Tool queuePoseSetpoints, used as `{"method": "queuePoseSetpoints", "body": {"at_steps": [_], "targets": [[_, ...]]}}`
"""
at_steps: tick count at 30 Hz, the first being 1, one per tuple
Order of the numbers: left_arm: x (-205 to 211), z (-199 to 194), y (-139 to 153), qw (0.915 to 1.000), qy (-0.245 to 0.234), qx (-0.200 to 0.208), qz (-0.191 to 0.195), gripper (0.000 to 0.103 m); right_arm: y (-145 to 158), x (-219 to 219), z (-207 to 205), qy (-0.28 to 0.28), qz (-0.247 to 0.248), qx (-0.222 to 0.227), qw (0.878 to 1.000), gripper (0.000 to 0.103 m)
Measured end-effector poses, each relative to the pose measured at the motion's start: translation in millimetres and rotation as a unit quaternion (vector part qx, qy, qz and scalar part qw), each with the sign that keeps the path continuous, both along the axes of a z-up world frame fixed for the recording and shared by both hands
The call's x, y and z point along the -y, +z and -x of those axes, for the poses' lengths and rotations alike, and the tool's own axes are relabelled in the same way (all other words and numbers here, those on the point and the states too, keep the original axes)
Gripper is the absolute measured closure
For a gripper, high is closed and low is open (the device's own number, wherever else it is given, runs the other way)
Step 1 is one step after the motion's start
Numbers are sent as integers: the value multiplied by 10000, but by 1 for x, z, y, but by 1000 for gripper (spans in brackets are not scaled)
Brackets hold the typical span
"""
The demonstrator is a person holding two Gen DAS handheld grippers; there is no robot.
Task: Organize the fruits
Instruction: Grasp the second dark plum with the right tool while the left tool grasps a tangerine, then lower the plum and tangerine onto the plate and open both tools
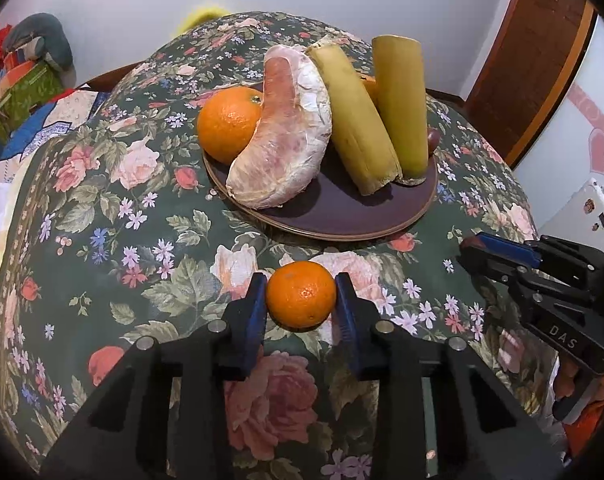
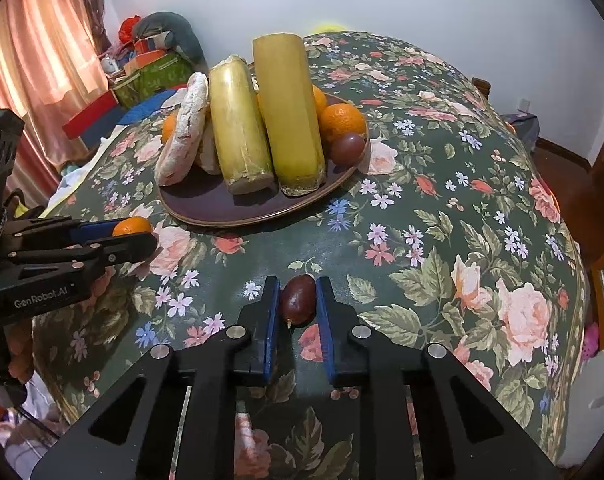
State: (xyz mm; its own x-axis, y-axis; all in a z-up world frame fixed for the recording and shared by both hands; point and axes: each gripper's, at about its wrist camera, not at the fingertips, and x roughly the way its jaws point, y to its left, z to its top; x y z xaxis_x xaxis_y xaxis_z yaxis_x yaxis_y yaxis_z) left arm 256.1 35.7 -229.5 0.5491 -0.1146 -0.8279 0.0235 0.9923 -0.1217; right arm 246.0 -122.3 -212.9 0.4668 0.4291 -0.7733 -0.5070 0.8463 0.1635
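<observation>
A dark purple plate [image 1: 341, 208] on the floral tablecloth holds an orange [image 1: 228, 122], a peeled pomelo wedge [image 1: 282, 136], two yellow-green cane pieces [image 1: 397, 108] and a dark purple fruit [image 2: 346, 148]. My left gripper [image 1: 300, 300] is shut on a small mandarin [image 1: 300, 295], held in front of the plate's near rim. My right gripper [image 2: 298, 300] is shut on a dark purple passion fruit [image 2: 298, 300], in front of the plate [image 2: 222, 208]. Each gripper shows in the other's view: the right gripper [image 1: 467, 250], the left gripper [image 2: 142, 236] with its mandarin [image 2: 132, 226].
The floral cloth [image 2: 461, 220] covers the whole table and drops off at its edges. Boxes and a stuffed toy [image 2: 158, 60] stand beyond the far left edge. A pink curtain [image 2: 42, 60] hangs at left. A wooden door frame [image 1: 541, 60] stands at right.
</observation>
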Motion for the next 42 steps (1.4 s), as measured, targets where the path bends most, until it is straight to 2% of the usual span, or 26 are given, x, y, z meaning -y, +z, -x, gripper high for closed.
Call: {"method": "queuePoseSetpoints", "body": {"at_steps": [5, 15, 20, 30, 39, 42], "targets": [[2, 2, 7, 10000, -34, 83, 6, 69, 7, 0, -3, -15, -30, 69, 10000, 87], [10, -1, 37, 9987, -126, 497, 40, 69, 37, -10, -13, 56, -244, 452, 9987, 87], [13, -13, 40, 9983, -158, 556, -43, 69, 43, -18, -20, 107, -339, 552, 9978, 87], [14, -35, 25, 9989, -205, 421, 32, 69, 26, -31, -37, 239, -306, 415, 9984, 87], [17, -38, 18, 9989, -265, 384, -3, 69, 12, -32, -44, 213, -304, 236, 9990, 87], [16, -39, 17, 9990, -247, 383, -5, 65, 10, -32, -45, 200, -289, 203, 9992, 87]]}}
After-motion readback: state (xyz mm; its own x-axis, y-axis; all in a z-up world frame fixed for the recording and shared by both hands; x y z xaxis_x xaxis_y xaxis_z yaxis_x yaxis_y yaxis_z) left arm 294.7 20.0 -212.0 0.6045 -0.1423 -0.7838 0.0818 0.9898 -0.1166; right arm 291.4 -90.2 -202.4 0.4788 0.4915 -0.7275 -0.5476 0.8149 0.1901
